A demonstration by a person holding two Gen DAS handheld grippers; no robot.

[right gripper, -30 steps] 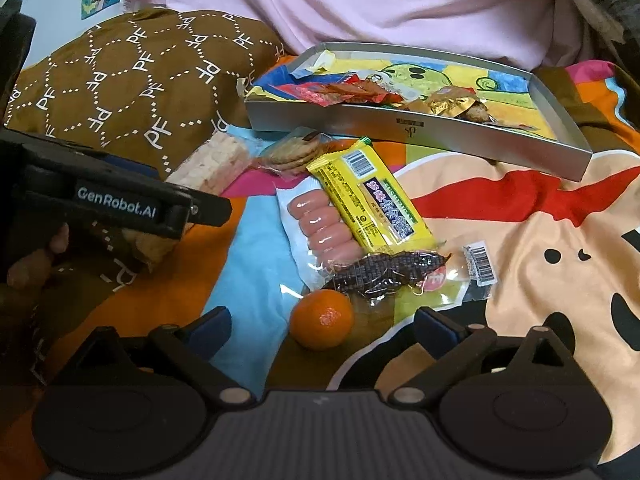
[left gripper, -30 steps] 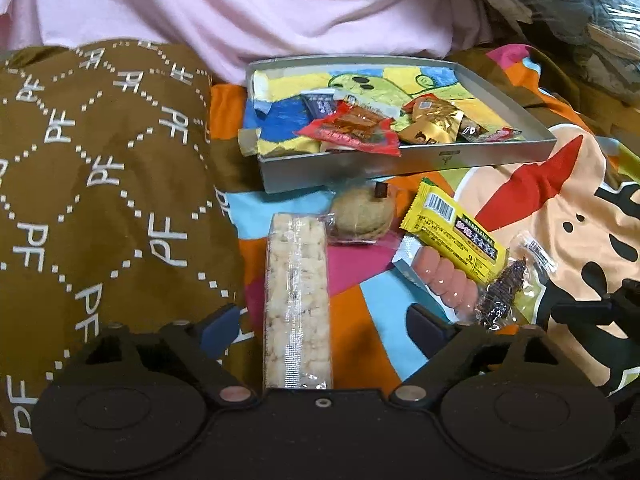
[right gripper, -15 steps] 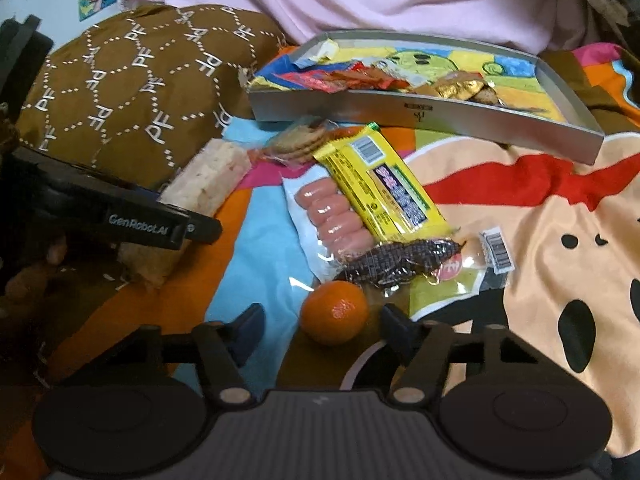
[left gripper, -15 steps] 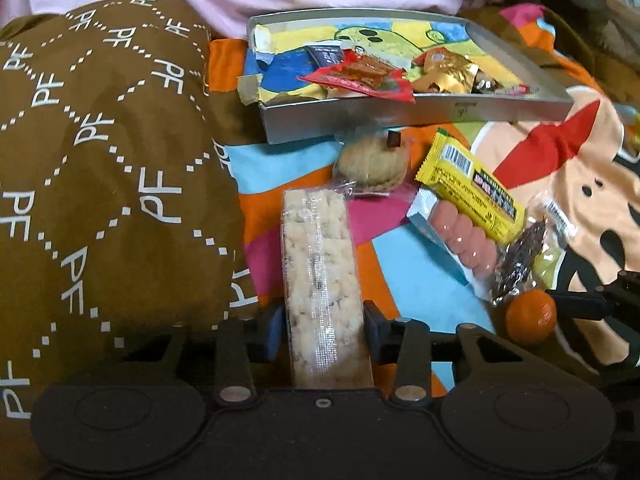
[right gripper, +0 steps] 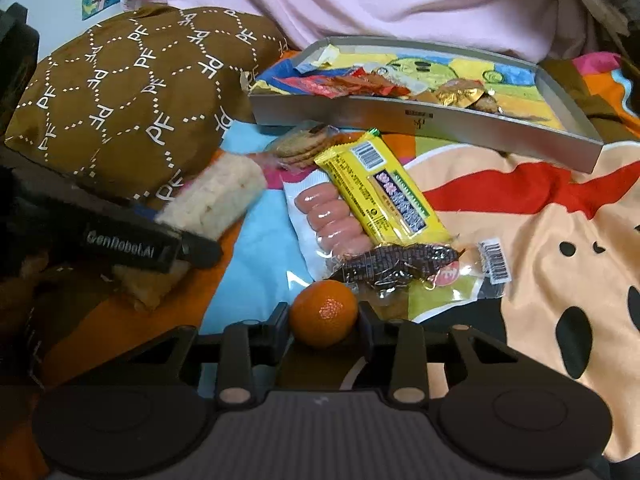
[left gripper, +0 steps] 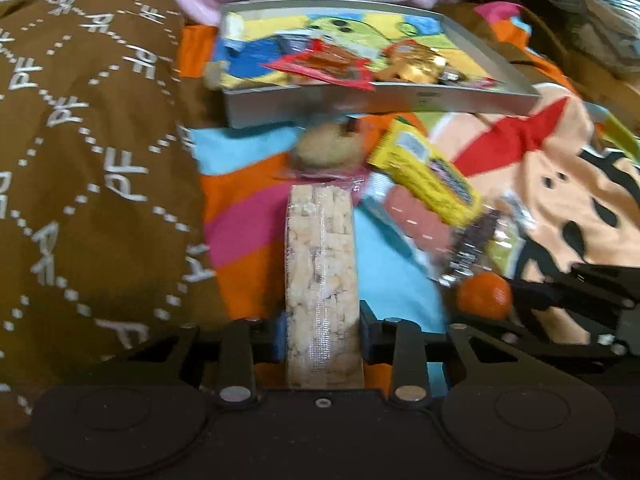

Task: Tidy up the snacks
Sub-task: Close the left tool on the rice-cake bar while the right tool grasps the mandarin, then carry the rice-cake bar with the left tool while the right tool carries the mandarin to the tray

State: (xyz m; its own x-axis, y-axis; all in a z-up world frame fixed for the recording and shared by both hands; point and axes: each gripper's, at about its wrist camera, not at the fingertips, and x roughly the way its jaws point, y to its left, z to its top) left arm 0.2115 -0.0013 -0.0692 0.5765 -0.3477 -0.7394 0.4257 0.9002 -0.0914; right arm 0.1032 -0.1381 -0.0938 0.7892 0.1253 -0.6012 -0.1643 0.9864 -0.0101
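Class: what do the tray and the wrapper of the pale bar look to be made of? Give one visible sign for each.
Tray: probably metal, or grey card; matte silver-grey walls with crisp straight edges. The printed picture lining its floor looks like paper.
Bar wrapper: clear glossy plastic film; the puffed grains show through it and it catches the light.

It was a home, most likely a bed or sofa: a bright cartoon-print blanket (right gripper: 540, 216) covered the soft surface, a brown patterned pillow (right gripper: 132, 92) lay beside it, and pink bedding (right gripper: 360, 0) was bunched up behind a tray (right gripper: 420, 126) of snacks.
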